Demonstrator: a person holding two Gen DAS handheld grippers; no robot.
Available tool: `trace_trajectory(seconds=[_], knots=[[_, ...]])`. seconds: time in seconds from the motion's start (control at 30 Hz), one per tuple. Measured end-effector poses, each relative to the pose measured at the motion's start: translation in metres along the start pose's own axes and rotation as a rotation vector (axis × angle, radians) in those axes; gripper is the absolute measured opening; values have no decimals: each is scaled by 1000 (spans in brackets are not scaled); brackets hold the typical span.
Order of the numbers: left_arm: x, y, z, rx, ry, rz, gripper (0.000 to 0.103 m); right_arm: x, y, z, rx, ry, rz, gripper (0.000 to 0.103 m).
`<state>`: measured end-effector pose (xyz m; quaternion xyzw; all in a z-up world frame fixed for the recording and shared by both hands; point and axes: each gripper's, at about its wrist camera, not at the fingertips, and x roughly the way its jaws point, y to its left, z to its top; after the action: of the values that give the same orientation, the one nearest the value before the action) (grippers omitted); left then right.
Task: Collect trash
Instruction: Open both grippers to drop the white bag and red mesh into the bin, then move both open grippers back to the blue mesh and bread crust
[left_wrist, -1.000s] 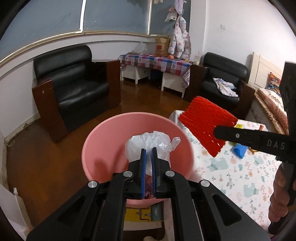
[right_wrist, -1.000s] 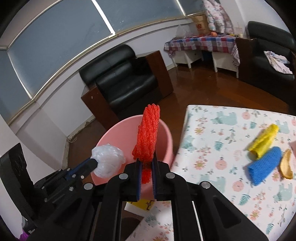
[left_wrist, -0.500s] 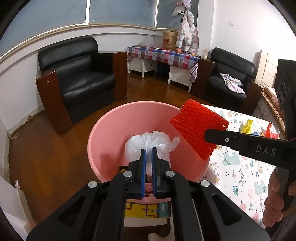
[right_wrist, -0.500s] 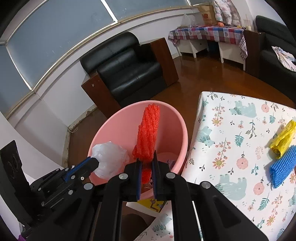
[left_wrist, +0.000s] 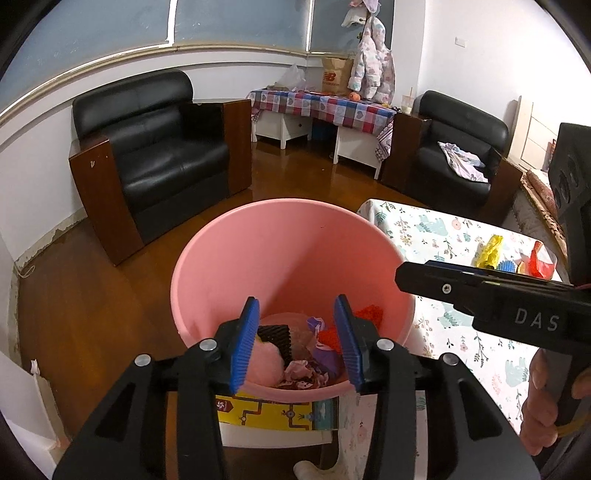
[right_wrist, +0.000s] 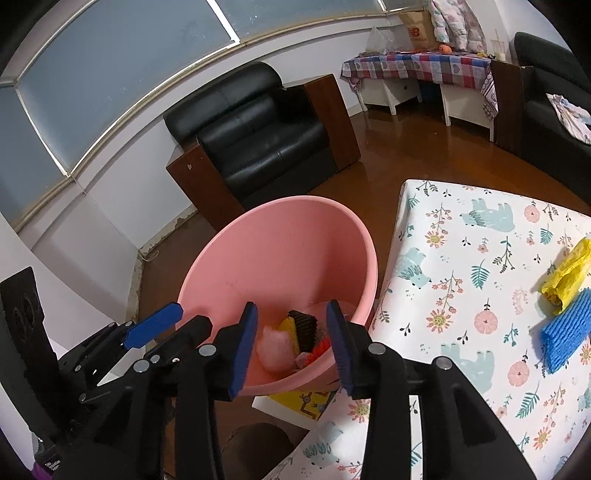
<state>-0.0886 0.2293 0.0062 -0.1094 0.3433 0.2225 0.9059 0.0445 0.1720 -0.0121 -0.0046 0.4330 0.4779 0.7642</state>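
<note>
Left wrist view: the left gripper (left_wrist: 295, 339) hangs over the near rim of the pink basin (left_wrist: 229, 236), jaws opening wide with nothing between them; the remaining trash, a yellow wrapper (left_wrist: 489, 251) among it, lies toward the table's far right edge, nearer the right gripper (left_wrist: 480, 291). Right wrist view: the right gripper (right_wrist: 291, 343), jaws opening and empty, points into the basin; the yellow wrapper and blue foam net (right_wrist: 565, 336) lie side by side at the table's right edge, long axes slanting up to the right.

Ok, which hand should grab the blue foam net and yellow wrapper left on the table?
Right, probably. Its tongs are opening, empty, beside the floral-cloth table holding the blue foam net and yellow wrapper. The left tongs sit over the pink plastic bucket, farther off.
</note>
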Motion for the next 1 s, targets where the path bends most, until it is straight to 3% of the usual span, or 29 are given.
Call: trace_trajectory(seconds=[0.6, 1.0], knots=[[-18, -15, 1, 11, -17, -14, 43, -51, -16, -23, 30, -67, -3, 50], [-25, -44, -1, 22, -22, -108, 43, -108, -55, -56, 68, -130, -82, 54]])
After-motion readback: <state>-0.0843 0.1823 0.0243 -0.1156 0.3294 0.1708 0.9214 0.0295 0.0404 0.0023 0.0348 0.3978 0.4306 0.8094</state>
